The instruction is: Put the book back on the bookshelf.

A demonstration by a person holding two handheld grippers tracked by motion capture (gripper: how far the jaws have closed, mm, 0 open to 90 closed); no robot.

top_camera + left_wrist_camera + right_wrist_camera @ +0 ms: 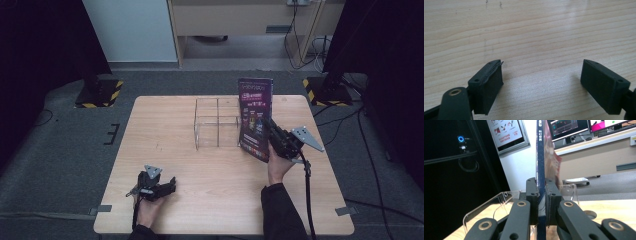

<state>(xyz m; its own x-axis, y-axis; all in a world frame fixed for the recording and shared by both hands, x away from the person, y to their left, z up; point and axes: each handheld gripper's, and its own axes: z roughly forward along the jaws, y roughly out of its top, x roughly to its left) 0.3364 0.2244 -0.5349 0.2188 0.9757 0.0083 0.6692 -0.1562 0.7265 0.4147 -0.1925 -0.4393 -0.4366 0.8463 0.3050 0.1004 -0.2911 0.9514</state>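
right gripper (272, 131): jaws closed tight on the lower edge of a thin purple magazine (255, 117), pads pressing both faces. Right gripper view (541, 202) looks straight along the spine (540, 152), which stands upright between the two pads; pages (551, 157) fan out a little on one side

magazine stands near vertical at the right side of the tabletop (165, 145), cover facing the person, its left edge just in front of the right wall of the clear acrylic organiser (216, 122). Can't tell whether it touches the organiser or whether its bottom corner rests on the wood

organiser: transparent box split by dividers into compartments, sitting mid-tabletop toward the far edge. Nothing visible inside any compartment. Its curved clear walls (486, 206) show low on both sides of the jaws in the right gripper view

left gripper (167, 187): jaws wide apart, nothing between them, holding nothing. Sits near the front left of the tabletop, well apart from magazine and organiser. Left gripper view (542, 75) has bare wood grain between the two pads, fingertips (490, 82) close above the surface; contact with the wood unclear
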